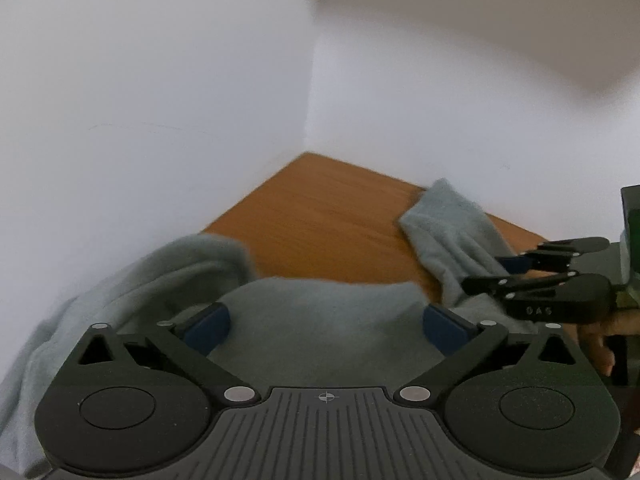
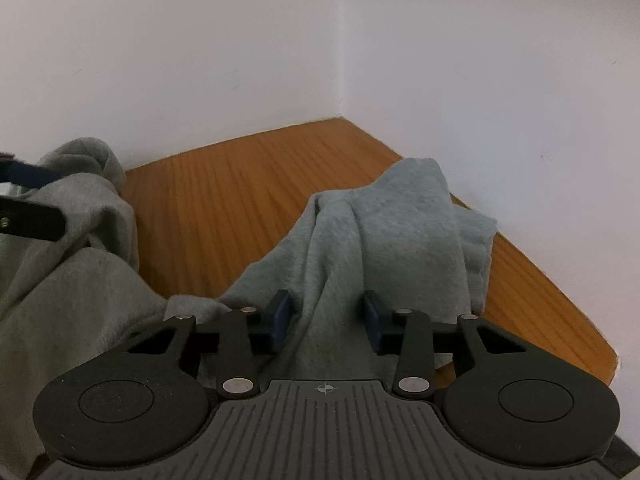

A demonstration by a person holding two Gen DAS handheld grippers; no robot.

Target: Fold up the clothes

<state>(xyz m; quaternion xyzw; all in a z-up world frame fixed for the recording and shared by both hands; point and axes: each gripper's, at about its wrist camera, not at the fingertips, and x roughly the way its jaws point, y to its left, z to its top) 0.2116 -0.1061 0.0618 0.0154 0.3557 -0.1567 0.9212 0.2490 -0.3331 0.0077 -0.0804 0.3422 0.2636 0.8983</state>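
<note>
A grey sweatshirt (image 1: 320,312) lies bunched on the wooden table (image 1: 328,216). My left gripper (image 1: 326,328) hovers open over the sweatshirt's body, its blue pads wide apart with nothing between them. One sleeve (image 2: 400,224) is heaped towards the right wall. My right gripper (image 2: 327,318) has its jaws drawn in on a thick fold of that sleeve, which fills the gap between the pads. In the left wrist view the right gripper (image 1: 504,272) shows at the right edge with a hand (image 1: 600,340) behind it. The left gripper's fingers (image 2: 32,212) show at the right wrist view's left edge.
White walls (image 2: 240,60) meet in a corner right behind the table (image 2: 224,208). Bare wood lies between the sweatshirt's body and the sleeve. The table's right edge (image 2: 612,356) runs close to the right wall. A dark green object (image 1: 632,232) is at the far right.
</note>
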